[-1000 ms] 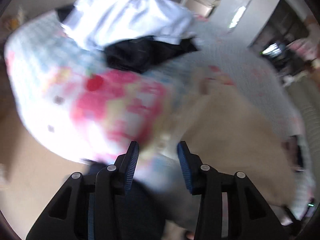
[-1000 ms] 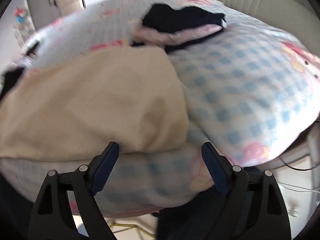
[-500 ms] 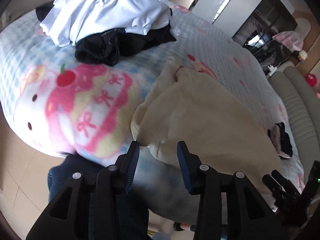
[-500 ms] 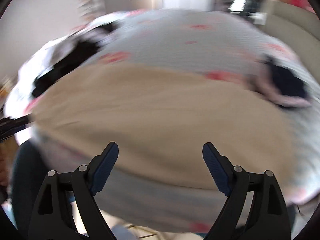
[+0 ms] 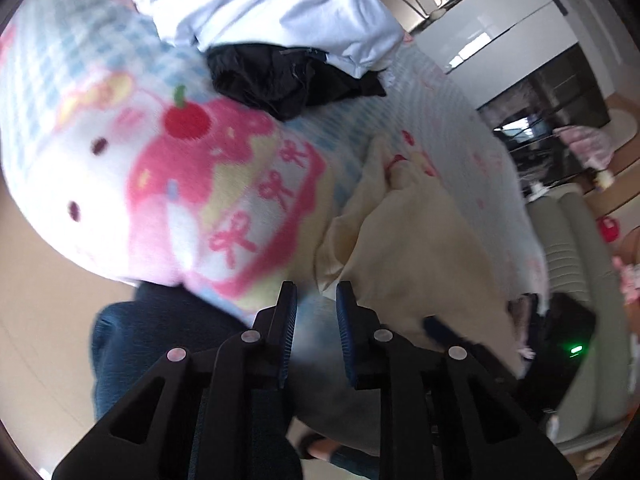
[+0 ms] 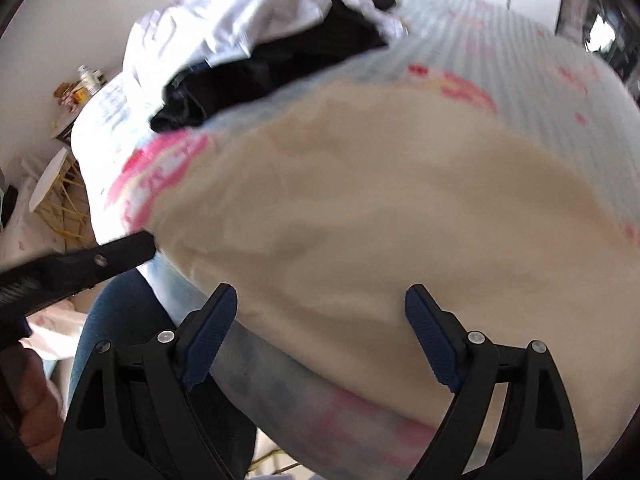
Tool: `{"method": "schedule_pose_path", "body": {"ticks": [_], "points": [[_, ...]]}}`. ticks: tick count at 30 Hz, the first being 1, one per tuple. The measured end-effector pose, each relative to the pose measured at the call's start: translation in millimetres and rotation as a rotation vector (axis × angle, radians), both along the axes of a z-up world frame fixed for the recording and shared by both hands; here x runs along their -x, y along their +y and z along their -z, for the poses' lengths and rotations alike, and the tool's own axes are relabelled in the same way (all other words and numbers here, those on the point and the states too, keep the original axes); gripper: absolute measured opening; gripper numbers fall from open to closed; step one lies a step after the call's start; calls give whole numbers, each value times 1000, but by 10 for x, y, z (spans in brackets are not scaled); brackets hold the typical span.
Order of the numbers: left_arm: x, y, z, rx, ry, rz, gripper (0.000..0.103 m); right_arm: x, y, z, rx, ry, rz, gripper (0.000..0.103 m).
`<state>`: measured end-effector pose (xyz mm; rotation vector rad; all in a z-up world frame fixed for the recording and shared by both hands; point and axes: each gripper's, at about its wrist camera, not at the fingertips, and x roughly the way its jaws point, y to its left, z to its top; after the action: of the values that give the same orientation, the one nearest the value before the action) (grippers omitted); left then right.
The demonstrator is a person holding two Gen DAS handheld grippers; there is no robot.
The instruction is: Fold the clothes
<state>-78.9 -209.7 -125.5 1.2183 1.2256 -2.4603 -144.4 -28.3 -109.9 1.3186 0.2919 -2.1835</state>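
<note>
A cream garment point(image 5: 404, 240) lies spread on the bed's blue-checked cartoon blanket point(image 5: 120, 168); it fills the middle of the right wrist view point(image 6: 380, 216). My left gripper point(image 5: 316, 312) is open with a narrow gap, empty, just short of the garment's near-left corner. My right gripper point(image 6: 320, 320) is wide open and empty at the garment's near edge. The left gripper's finger point(image 6: 100, 258) shows at the garment's left corner in the right wrist view.
A pile with a white garment point(image 5: 272, 4) over black clothes point(image 5: 288, 76) lies at the far end of the bed, also in the right wrist view point(image 6: 260, 68). A grey sofa point(image 5: 576, 264) stands right. My jeans-clad legs point(image 5: 160, 344) are at the bed's near edge.
The left gripper has moved closer to the garment's near-left corner and its jaws have narrowed. The right gripper has swung left along the near edge, still wide open.
</note>
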Motion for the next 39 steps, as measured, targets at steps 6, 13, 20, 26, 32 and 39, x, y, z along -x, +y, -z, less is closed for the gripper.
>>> {"method": "schedule_pose_path", "body": {"ticks": [6, 13, 20, 26, 32, 39], "points": [[-16, -26, 132, -177, 122, 44, 26, -22, 12, 88, 3, 6, 44, 89], [54, 108, 40, 6, 62, 30, 15, -10, -47, 71, 18, 4, 76, 89], [-23, 88, -67, 85, 8, 27, 9, 42, -266, 23, 48, 22, 17, 88], [-69, -62, -33, 58, -16, 1, 10, 69, -56, 87, 38, 16, 42, 89], [-98, -270, -210, 12, 67, -20, 11, 175, 248, -25, 121, -36, 130, 87], [320, 395, -256, 263, -6, 276, 42, 138, 563, -167, 83, 0, 153, 87]]}}
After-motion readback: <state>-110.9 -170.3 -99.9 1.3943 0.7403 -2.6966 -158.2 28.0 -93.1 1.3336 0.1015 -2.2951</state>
